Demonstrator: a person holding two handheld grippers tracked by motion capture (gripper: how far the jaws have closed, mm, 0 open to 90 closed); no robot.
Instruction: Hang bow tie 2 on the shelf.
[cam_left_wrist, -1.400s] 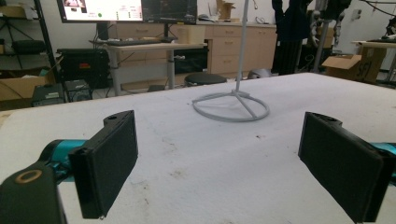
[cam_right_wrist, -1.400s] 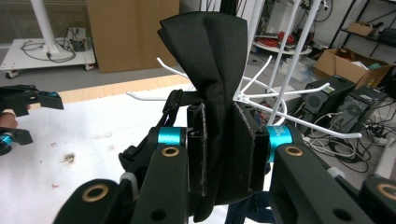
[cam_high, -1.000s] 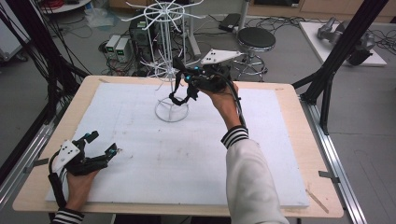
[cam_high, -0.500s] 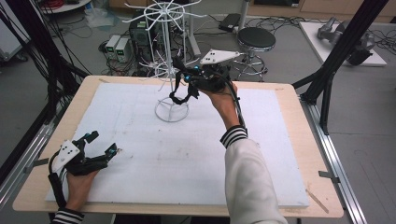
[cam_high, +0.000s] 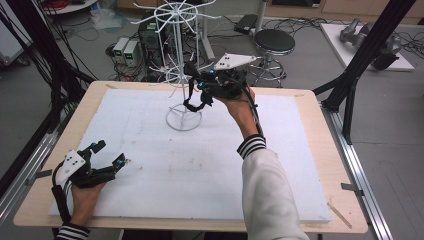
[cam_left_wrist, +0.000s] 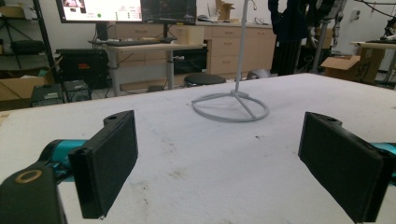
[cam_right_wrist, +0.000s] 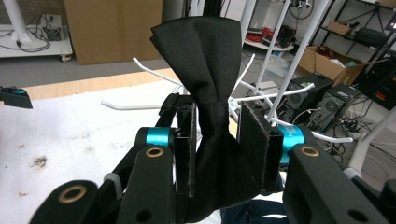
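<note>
At the centre of the right gripper view, the black bow tie (cam_right_wrist: 210, 93) is seen between the just-opening jaws of the right gripper (cam_right_wrist: 215, 149), released among the white rack (cam_high: 181, 75) hooks; the left gripper (cam_left_wrist: 219, 158) is held open.

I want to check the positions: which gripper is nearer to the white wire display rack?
The right gripper. It is raised beside the white wire display rack, a black fabric bow tie between its jaws. The left gripper sits far off, at the table's near left corner.
</note>
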